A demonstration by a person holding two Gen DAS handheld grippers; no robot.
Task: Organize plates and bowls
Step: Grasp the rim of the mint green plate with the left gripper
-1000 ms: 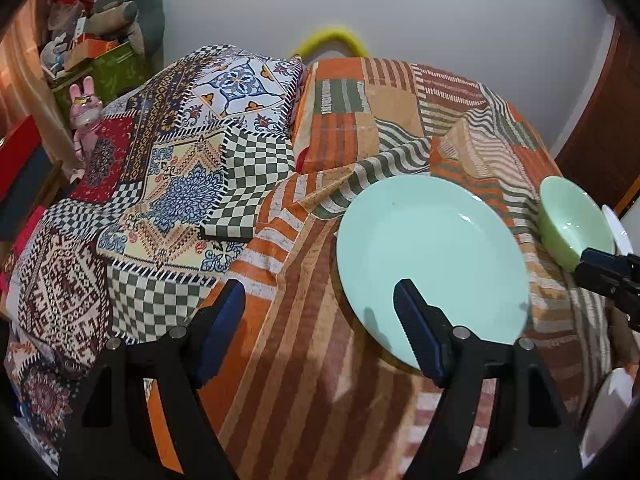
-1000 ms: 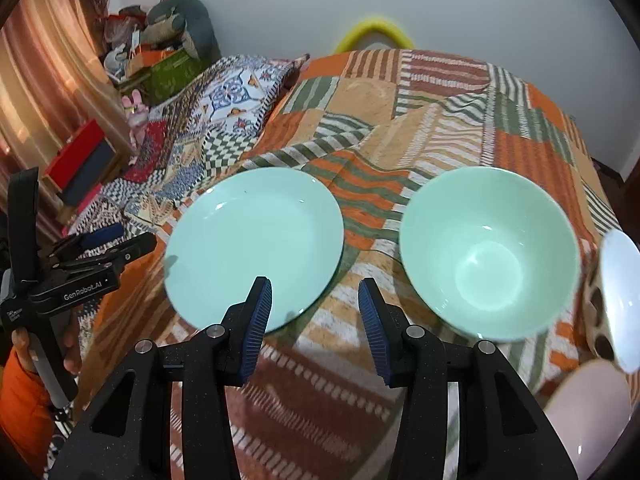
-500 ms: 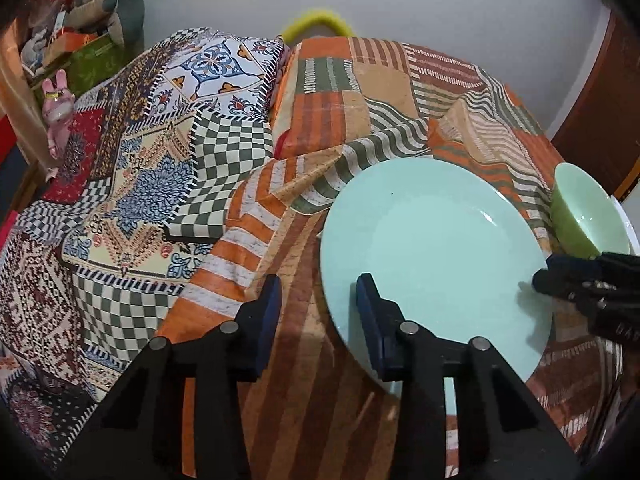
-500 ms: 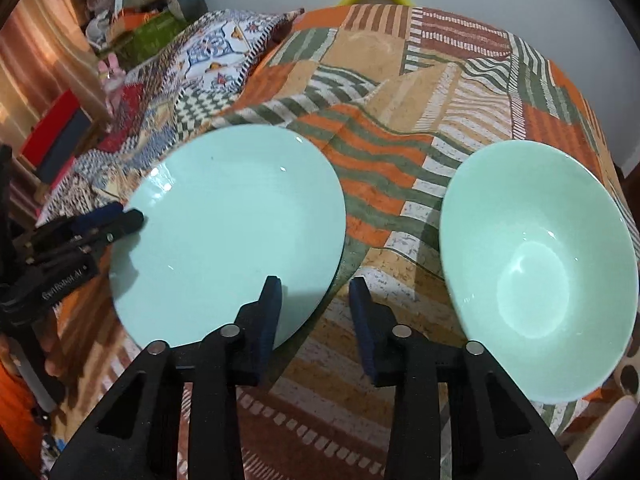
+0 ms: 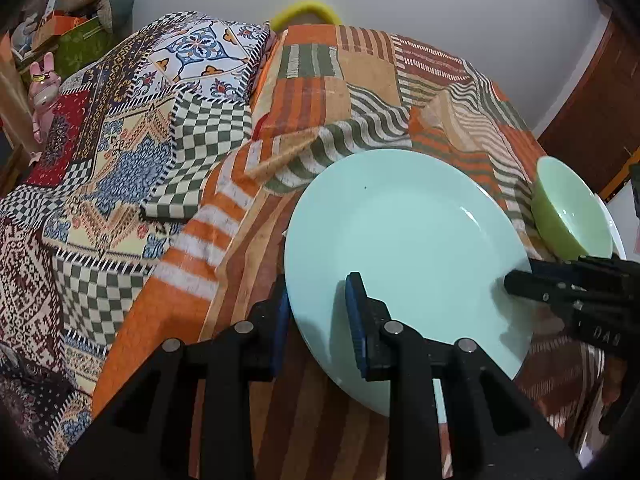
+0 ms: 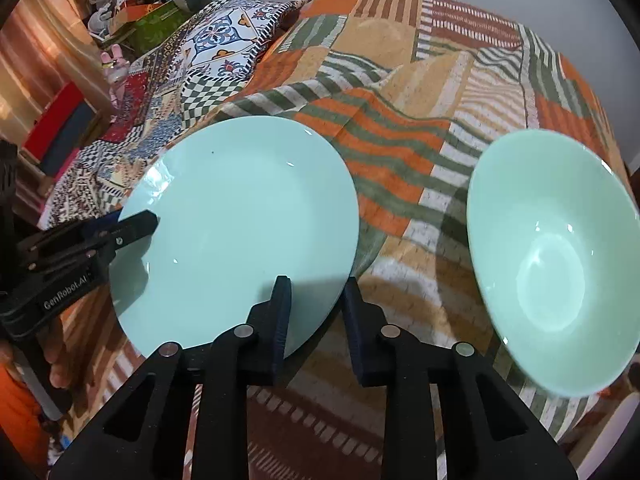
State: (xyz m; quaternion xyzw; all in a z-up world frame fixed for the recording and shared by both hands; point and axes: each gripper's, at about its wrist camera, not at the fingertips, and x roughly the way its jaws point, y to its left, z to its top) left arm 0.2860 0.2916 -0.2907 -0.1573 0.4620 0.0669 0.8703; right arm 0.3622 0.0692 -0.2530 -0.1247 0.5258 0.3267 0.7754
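A pale mint plate (image 5: 400, 240) (image 6: 240, 220) lies on the patchwork bedspread (image 6: 400, 148), with a mint green bowl (image 6: 552, 260) (image 5: 576, 216) to its right. My left gripper (image 5: 318, 312) (image 6: 132, 220) straddles the plate's left rim. Its jaws are closing, one pad on top and one underneath, pinching the rim. At the plate's near right rim my right gripper (image 6: 316, 312) (image 5: 520, 280) is shut, with one finger over the plate and the other outside its edge.
A white dish (image 5: 614, 224) shows behind the bowl at the bed's right edge. A patterned quilt and pillow (image 5: 200, 48) cover the left half. Toys and boxes (image 5: 72, 32) crowd the far left corner. A hand (image 6: 56, 360) holds the left gripper.
Both grippers came down onto the plate and their jaws narrowed from wide apart to pinching its rim, the left at the left edge and the right at the near right edge.
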